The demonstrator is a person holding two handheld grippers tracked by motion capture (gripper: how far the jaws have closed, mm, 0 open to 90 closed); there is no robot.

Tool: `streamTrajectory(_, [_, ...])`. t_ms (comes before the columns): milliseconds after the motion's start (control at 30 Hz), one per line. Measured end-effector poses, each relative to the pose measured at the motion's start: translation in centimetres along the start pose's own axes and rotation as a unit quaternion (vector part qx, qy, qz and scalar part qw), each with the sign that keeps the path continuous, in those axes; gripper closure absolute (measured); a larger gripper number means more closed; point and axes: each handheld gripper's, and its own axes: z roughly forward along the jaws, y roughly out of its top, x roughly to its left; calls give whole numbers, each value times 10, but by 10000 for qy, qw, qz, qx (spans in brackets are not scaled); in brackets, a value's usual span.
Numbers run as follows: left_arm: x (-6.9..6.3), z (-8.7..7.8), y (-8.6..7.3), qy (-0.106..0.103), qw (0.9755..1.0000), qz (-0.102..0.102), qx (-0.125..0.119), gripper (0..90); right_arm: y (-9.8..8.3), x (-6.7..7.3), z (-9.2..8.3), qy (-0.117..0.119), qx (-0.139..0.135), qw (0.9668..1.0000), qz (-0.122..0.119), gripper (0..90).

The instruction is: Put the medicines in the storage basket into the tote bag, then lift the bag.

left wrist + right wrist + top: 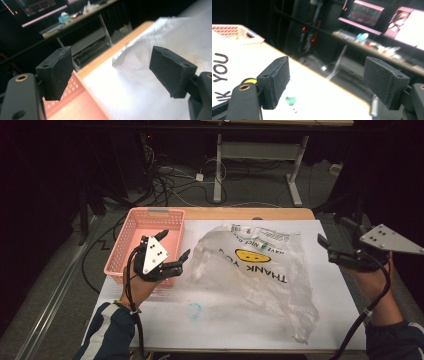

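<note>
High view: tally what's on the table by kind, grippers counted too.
Pink basket: 1
Clear plastic bag: 1
White sheet that covers the table: 1
Grippers: 2, the left gripper and the right gripper, both open with nothing between the jaws
Total: 5

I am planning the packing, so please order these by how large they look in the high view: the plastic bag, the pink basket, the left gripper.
1. The plastic bag, spread flat on the table, looks largest.
2. The pink basket comes second.
3. The left gripper looks smallest, though it is held above the table, nearer the camera.
</note>
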Motion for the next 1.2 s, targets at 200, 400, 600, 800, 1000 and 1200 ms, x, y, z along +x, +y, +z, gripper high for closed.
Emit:
streamTrajectory(200, [-6,-9,-23,-34,9996,-42,277,156,-34,14,2,234,213,9995,63,196])
streamTrajectory(400, [-17,-13,-44,-89,9983,58,569,156,-59,27,-6,476,376,9982,4,189])
streamTrajectory(600, [-27,-17,-67,-172,9970,-19,753,156,-88,39,-18,585,357,9976,131,188])
streamTrajectory(800, [-38,-21,-84,-219,9944,62,1034,155,-111,50,-22,553,615,9966,-17,184])
streamTrajectory(1000, [-34,-23,-85,-174,9955,-155,921,155,-123,52,-19,477,710,9963,-80,185])
streamTrajectory(1200, [-34,-24,-86,-240,9954,-145,911,156,-121,59,-19,558,712,9958,-169,185])
